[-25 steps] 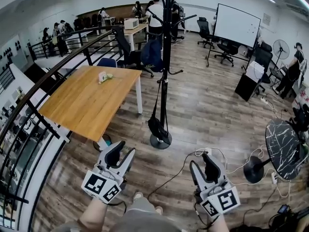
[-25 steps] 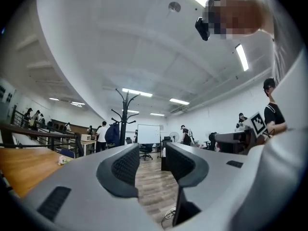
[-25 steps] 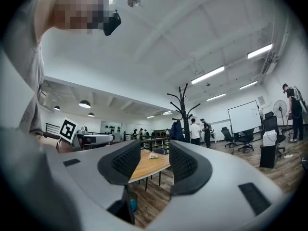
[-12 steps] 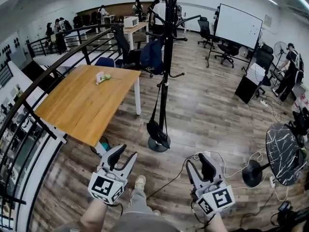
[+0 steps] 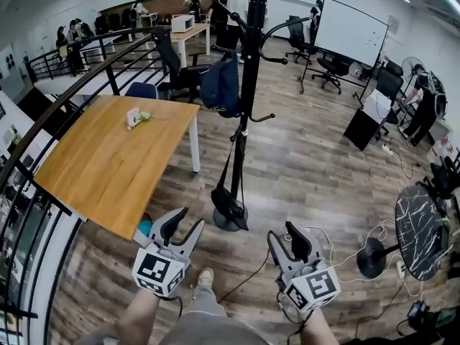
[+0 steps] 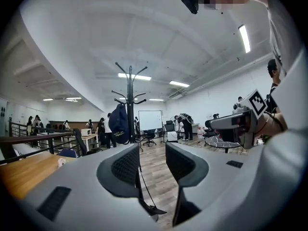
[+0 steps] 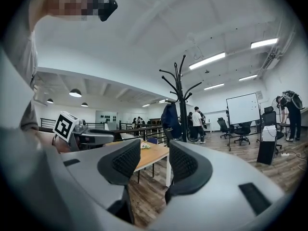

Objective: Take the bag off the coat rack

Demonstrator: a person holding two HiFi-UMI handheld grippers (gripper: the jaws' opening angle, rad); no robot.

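A black coat rack (image 5: 244, 85) stands on the wood floor ahead of me. A dark blue bag (image 5: 219, 86) hangs high on its left side, and a small black bag (image 5: 230, 205) dangles on a long strap down by the base. My left gripper (image 5: 184, 221) is low, left of the base, open and empty. My right gripper (image 5: 282, 234) is to the right of the base, also open and empty. The left gripper view looks past its jaws at the rack (image 6: 130, 105) and blue bag (image 6: 119, 124). In the right gripper view the blue bag (image 7: 170, 121) hangs on the rack (image 7: 182, 95).
A wooden table (image 5: 108, 157) stands left of the rack, by a black railing (image 5: 43, 142). A round marble-top table (image 5: 424, 221) and floor cables (image 5: 338, 243) lie to the right. Office chairs, a whiteboard (image 5: 348, 31) and several people are further back.
The view has moved closer to the rack. Its base and the low black bag now lie nearer both grippers. Both grippers stay open.
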